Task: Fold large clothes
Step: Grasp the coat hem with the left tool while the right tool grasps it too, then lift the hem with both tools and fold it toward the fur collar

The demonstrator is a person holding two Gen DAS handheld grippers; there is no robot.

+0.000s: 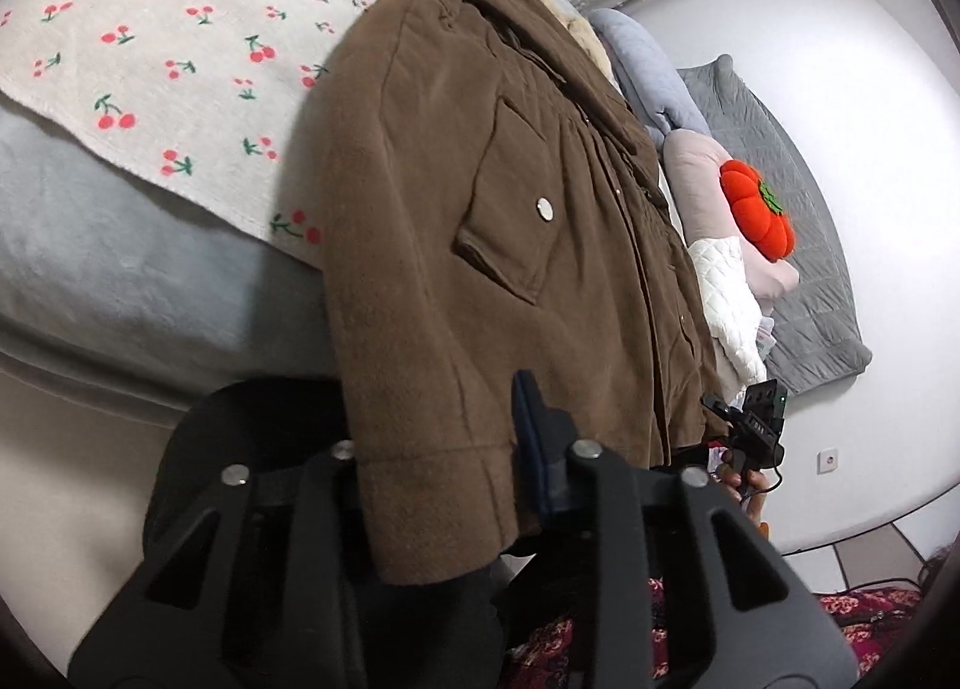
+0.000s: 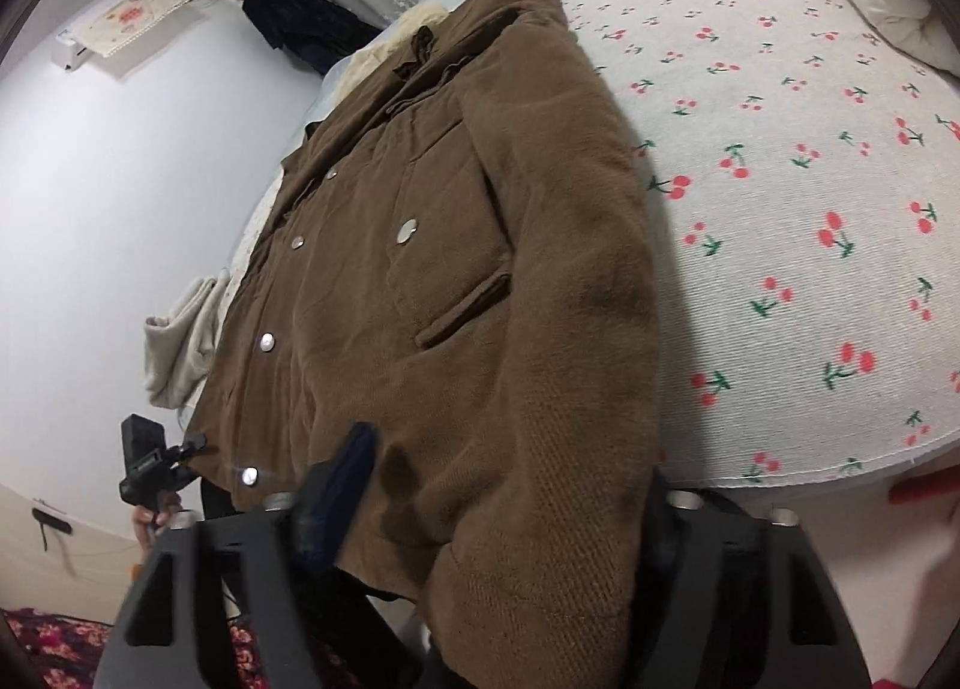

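Observation:
A brown corduroy jacket (image 1: 480, 221) with metal snaps lies front-up on the cherry-print blanket (image 1: 180, 29), its hem hanging over the bed edge. My left gripper (image 1: 444, 449) is around one sleeve cuff; one blue-padded finger (image 1: 534, 425) shows, the other is hidden under the cloth. My right gripper (image 2: 504, 485) is around the other sleeve of the jacket (image 2: 456, 269); one finger (image 2: 348, 473) shows beside it. Each gripper appears in the other's view, the right one (image 1: 750, 419) and the left one (image 2: 150, 461).
Blanket (image 2: 810, 209) covers the bed. A pile of pillows with an orange pumpkin cushion (image 1: 756, 209) and a white quilt (image 1: 726, 293) lies beyond the jacket. A cream garment (image 2: 180, 341) lies beside it. Red patterned rug (image 1: 870, 617) on the floor.

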